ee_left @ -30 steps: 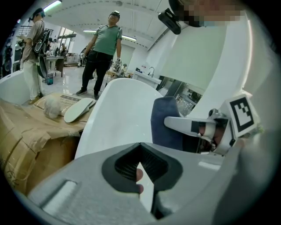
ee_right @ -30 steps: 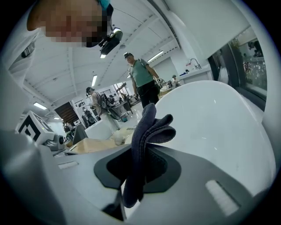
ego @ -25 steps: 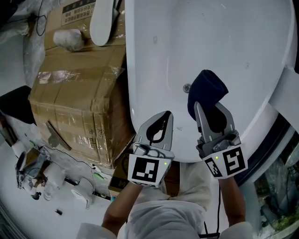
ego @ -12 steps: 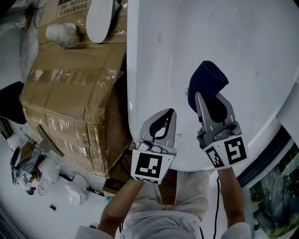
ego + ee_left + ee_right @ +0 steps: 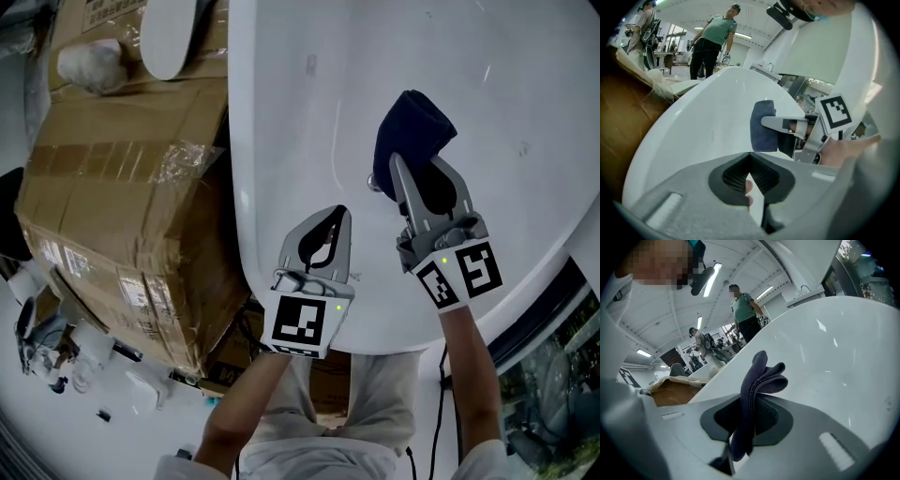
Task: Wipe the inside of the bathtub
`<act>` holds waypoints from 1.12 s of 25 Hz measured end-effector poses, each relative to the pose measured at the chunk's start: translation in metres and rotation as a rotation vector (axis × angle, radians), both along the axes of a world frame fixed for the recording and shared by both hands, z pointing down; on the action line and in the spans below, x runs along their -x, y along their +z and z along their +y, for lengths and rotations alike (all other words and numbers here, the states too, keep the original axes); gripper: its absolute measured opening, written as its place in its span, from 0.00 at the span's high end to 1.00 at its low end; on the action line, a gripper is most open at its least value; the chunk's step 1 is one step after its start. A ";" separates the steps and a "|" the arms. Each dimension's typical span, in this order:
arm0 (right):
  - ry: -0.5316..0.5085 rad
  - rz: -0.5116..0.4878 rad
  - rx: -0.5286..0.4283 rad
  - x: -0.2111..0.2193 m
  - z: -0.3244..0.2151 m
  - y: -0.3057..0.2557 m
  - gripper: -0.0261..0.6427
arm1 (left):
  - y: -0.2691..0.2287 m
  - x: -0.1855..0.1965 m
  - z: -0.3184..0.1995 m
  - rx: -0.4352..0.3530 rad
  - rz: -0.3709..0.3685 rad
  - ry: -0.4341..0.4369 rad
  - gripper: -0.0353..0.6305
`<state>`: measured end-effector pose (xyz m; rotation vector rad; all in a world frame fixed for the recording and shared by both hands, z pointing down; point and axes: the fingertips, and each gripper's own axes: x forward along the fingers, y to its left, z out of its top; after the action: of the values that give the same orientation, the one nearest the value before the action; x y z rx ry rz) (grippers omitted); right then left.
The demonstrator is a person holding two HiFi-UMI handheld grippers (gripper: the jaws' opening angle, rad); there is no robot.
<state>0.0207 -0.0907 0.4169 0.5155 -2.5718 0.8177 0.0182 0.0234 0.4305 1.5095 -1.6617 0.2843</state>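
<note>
Navy cloth [image 5: 411, 127] is clamped in the right gripper [image 5: 420, 178], centre frame; firm flat pressure on the bathtub [image 5: 469, 66] is advised (left gripper [image 5: 336, 225] closed, empty).

A taped cardboard box [image 5: 122, 187] carries a white oval piece [image 5: 173, 33] and a bundle [image 5: 89, 64].

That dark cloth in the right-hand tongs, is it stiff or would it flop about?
Probably floppy: the cloth bunches in soft folds beyond the right tongs. Likely light too, since a pinch at one end holds it up.
</note>
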 end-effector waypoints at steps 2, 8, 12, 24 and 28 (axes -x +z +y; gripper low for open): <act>0.011 -0.010 0.010 0.002 -0.003 0.011 0.88 | 0.009 -0.001 -0.002 0.001 0.005 0.004 0.95; 0.020 -0.018 0.038 0.011 -0.010 0.046 0.88 | 0.042 0.003 -0.009 0.005 -0.001 0.007 0.95; 0.024 -0.014 0.053 0.015 -0.014 0.073 0.88 | 0.066 0.007 -0.012 0.012 -0.010 0.011 0.95; -0.009 -0.006 0.090 0.028 -0.017 0.131 0.88 | 0.112 0.008 -0.025 0.011 -0.002 0.003 0.95; -0.007 0.011 0.113 0.031 -0.022 0.159 0.88 | 0.131 0.016 -0.030 0.017 -0.010 -0.015 0.95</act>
<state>-0.0098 -0.1128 0.5758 0.4742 -2.4987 0.9492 0.0024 -0.0064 0.5615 1.4844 -1.6737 0.2982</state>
